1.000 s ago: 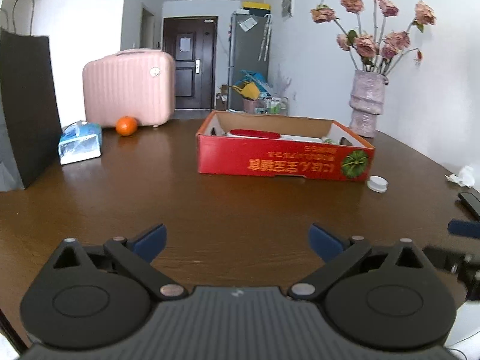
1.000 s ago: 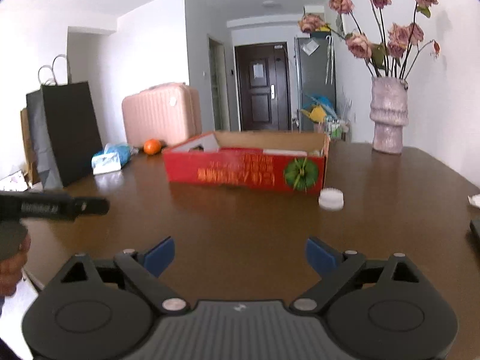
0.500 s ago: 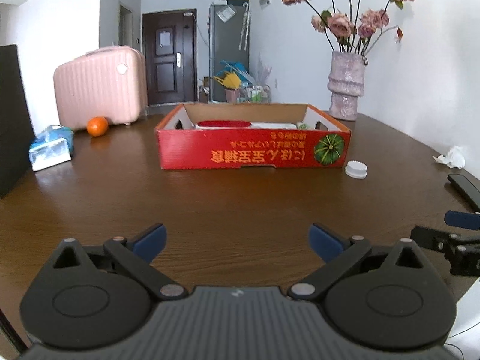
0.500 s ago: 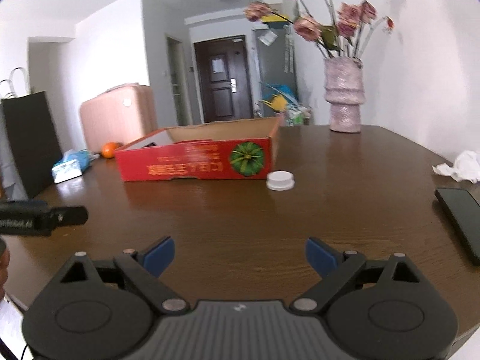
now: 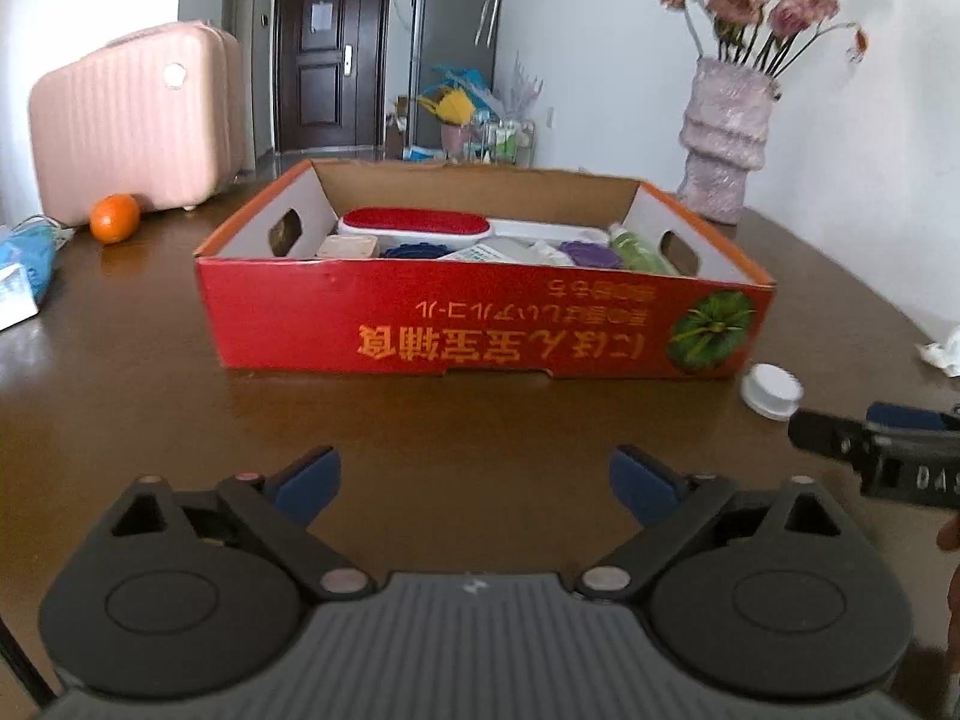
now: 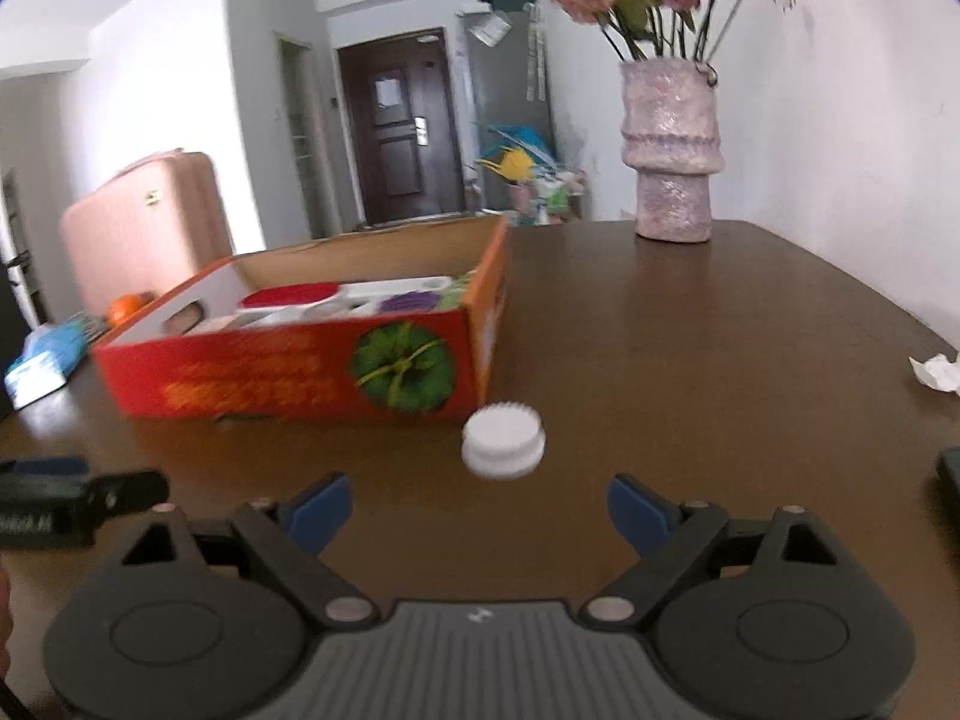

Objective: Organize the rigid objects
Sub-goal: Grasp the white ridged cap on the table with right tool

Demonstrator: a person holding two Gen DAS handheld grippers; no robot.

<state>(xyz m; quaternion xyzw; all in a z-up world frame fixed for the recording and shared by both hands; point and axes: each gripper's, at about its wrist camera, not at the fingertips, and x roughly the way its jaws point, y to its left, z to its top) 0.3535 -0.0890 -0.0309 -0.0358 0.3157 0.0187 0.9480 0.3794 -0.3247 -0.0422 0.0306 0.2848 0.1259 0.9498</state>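
home | dining table (image 5: 150, 372) | suitcase (image 5: 132, 126) | fridge (image 5: 450, 42) | entry door (image 5: 327, 60)

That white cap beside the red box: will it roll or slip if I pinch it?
The white cap lies flat on the table, so it is unlikely to roll. Its ridged rim should give grip. It looks stiff, small and probably light, so a nudge may slide it.
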